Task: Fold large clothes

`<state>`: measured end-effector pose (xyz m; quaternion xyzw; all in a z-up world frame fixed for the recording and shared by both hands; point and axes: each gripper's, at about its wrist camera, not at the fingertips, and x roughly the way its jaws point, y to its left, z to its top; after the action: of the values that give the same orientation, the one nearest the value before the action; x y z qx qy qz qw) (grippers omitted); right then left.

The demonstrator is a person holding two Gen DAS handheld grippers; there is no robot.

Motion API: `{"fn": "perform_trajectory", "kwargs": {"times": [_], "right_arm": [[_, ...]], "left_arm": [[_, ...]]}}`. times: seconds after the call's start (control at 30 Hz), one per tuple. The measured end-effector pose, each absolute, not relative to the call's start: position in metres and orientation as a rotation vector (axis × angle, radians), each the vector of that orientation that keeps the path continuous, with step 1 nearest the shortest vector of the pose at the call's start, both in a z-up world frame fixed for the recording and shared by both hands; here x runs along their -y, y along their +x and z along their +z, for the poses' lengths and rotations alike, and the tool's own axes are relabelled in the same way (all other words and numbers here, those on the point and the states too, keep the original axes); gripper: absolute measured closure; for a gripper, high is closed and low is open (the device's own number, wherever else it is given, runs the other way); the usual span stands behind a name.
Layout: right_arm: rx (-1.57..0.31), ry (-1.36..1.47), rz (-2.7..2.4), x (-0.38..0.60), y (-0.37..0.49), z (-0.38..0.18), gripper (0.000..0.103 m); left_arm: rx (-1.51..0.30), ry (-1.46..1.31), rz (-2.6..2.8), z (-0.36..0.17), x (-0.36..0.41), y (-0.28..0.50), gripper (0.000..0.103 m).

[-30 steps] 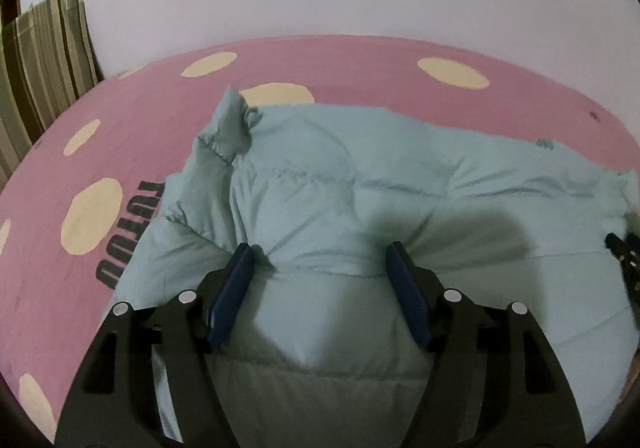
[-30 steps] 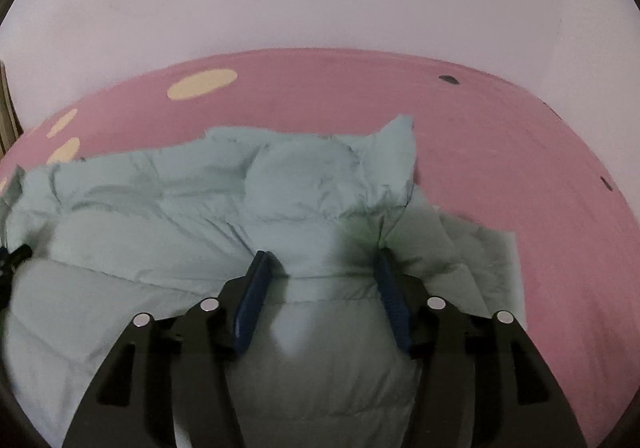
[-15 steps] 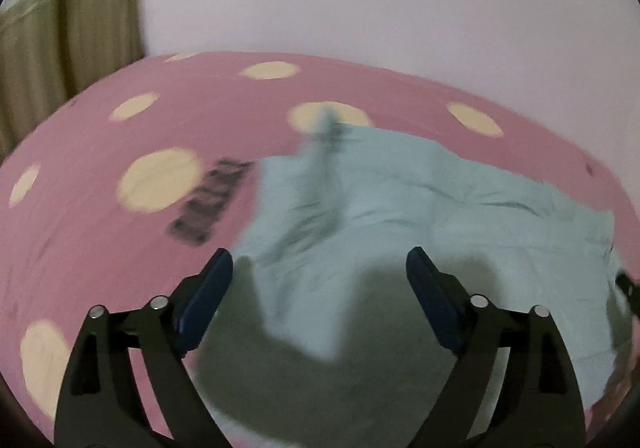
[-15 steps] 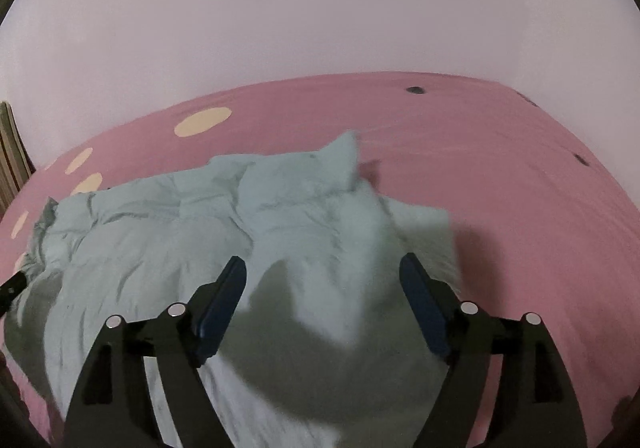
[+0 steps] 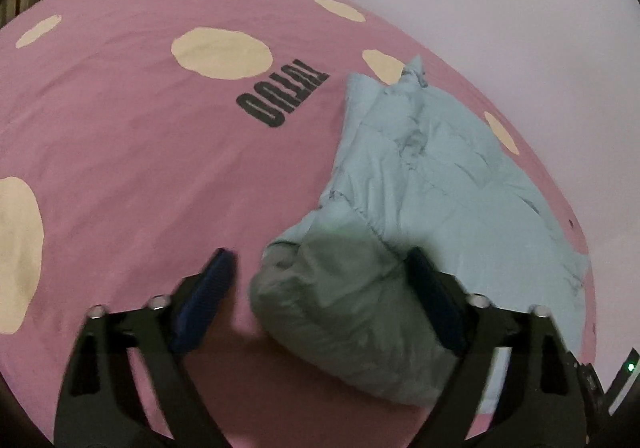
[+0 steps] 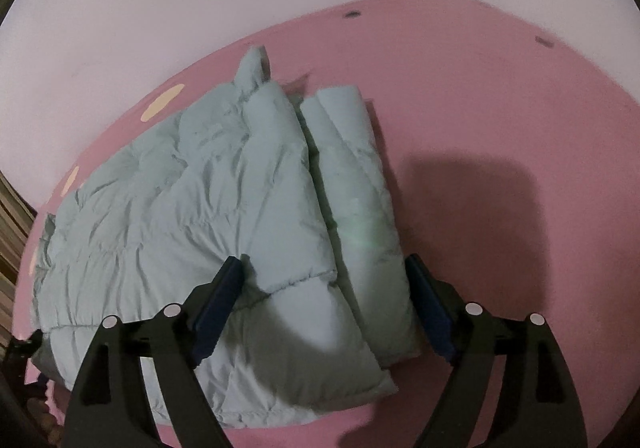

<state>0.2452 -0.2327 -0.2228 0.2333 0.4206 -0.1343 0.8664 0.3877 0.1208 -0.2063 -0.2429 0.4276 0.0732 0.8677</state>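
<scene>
The pale green quilted jacket point(image 6: 224, 203) is lying folded on the pink bed point(image 6: 500, 127), both grippers' fingers point(image 5: 208, 288) point(image 6: 428, 304) are standing apart and empty, and this light, puffy, springy, slippery garment is best gripped at seamed edges.

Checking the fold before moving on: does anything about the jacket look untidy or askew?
Yes. The pale green puffer jacket lies rumpled on the pink bedspread. A rolled section sits beside the main layer, not flush, and a corner pokes up at the far end. Both tools are open.
</scene>
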Motion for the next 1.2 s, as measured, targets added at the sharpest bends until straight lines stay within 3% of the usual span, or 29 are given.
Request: {"fn": "perform_trajectory", "kwargs": {"times": [0.03, 0.07, 0.13, 0.17, 0.27, 0.6, 1.2], "right_arm": [[-0.876, 0.488, -0.284, 0.231, 0.244, -0.223, 0.026], [-0.874, 0.493, -0.271, 0.229, 0.243, -0.223, 0.04], [-0.872, 0.511, -0.235, 0.225, 0.244, -0.223, 0.061], [-0.866, 0.512, -0.221, 0.223, 0.242, -0.222, 0.069], [-0.844, 0.526, -0.2, 0.22, 0.236, -0.215, 0.08], [-0.824, 0.54, -0.15, 0.218, 0.202, -0.196, 0.084], [-0.866, 0.553, -0.059, 0.192, 0.054, -0.19, 0.085]], "left_arm": [[-0.905, -0.506, 0.138, -0.208, -0.118, 0.39, 0.046], [-0.905, -0.508, 0.133, -0.208, -0.115, 0.389, 0.052], [-0.902, -0.524, 0.092, -0.205, -0.11, 0.391, 0.075], [-0.901, -0.514, 0.088, -0.203, -0.107, 0.391, 0.078], [-0.889, -0.487, 0.073, -0.196, -0.104, 0.387, 0.088], [-0.864, -0.462, 0.072, -0.168, -0.112, 0.336, 0.092], [-0.897, -0.517, 0.076, -0.16, -0.154, 0.17, 0.092]]}}
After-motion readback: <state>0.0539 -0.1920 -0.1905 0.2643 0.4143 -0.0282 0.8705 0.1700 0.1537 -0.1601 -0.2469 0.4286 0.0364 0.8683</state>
